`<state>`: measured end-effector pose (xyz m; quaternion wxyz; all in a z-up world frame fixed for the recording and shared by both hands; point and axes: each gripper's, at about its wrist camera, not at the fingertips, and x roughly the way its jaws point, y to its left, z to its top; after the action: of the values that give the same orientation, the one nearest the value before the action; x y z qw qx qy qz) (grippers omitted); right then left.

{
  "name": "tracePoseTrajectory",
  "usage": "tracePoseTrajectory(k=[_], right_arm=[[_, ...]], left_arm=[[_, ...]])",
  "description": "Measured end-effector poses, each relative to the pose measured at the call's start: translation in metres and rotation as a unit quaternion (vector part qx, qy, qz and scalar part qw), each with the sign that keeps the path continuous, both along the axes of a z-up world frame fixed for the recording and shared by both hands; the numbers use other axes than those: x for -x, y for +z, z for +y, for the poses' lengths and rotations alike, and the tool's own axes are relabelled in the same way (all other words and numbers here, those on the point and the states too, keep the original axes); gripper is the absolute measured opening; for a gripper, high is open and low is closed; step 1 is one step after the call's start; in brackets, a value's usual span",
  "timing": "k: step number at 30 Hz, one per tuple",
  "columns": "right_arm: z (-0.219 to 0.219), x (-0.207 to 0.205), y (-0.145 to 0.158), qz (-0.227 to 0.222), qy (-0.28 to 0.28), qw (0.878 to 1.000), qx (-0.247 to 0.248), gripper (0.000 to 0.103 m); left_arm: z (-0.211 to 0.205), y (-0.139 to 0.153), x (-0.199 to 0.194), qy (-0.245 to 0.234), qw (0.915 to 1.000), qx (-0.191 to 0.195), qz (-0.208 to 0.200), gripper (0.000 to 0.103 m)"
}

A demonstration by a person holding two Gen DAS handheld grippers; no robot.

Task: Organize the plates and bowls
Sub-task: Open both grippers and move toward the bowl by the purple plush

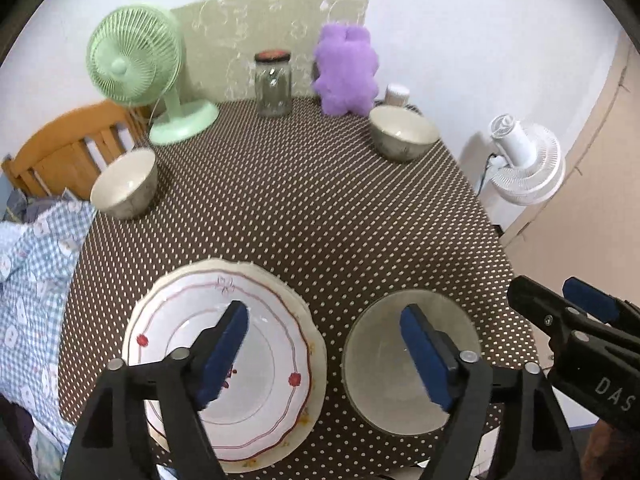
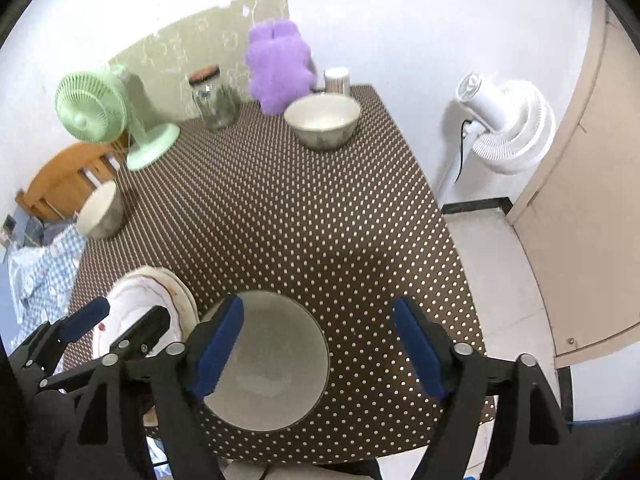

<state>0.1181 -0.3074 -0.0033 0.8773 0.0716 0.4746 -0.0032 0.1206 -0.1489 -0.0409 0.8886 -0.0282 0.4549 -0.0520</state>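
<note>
With blue pads spread wide and nothing between them, left gripper [image 1: 324, 354] above the red-trimmed plate stack [image 1: 256, 380], right gripper [image 2: 318, 346] above the grey plate [image 2: 272, 364]. Both at the near edge of the dotted tablecloth [image 2: 280, 208]. Further out, one bowl [image 1: 126, 188] at the left edge, another bowl [image 1: 402, 132] by the purple plush [image 1: 347, 70].

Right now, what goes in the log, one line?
left gripper: open | right gripper: open | plates: stacked | bowls: apart
</note>
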Motion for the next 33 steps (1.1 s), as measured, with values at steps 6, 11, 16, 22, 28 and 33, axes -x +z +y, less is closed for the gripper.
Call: tracePoseTrajectory(k=[6, 11, 16, 22, 28, 33], right_arm=[[0.003, 0.007, 0.028, -0.035, 0.000, 0.999, 0.002, 0.087], [0.003, 0.003, 0.042, -0.061, 0.013, 0.998, -0.001, 0.087], [-0.004, -0.015, 0.051, -0.073, 0.024, 0.997, -0.007, 0.087], [-0.021, -0.047, 0.054, -0.069, 0.041, 0.997, -0.018, 0.087], [-0.041, -0.088, 0.053, -0.066, 0.065, 0.996, -0.019, 0.087], [-0.056, -0.120, 0.049, -0.072, 0.080, 0.994, -0.016, 0.087]], left_arm=[[-0.008, 0.024, 0.004, -0.018, 0.9994, 0.006, -0.028, 0.090], [-0.009, 0.040, -0.004, -0.008, 0.9989, 0.012, -0.045, 0.093], [-0.012, 0.050, -0.014, 0.006, 0.9978, 0.005, -0.065, 0.096], [-0.031, 0.058, -0.037, 0.024, 0.9972, -0.009, -0.070, 0.095], [-0.053, 0.060, -0.070, 0.048, 0.9964, -0.009, -0.070, 0.093], [-0.069, 0.058, -0.098, 0.065, 0.9958, -0.003, -0.064, 0.091]])
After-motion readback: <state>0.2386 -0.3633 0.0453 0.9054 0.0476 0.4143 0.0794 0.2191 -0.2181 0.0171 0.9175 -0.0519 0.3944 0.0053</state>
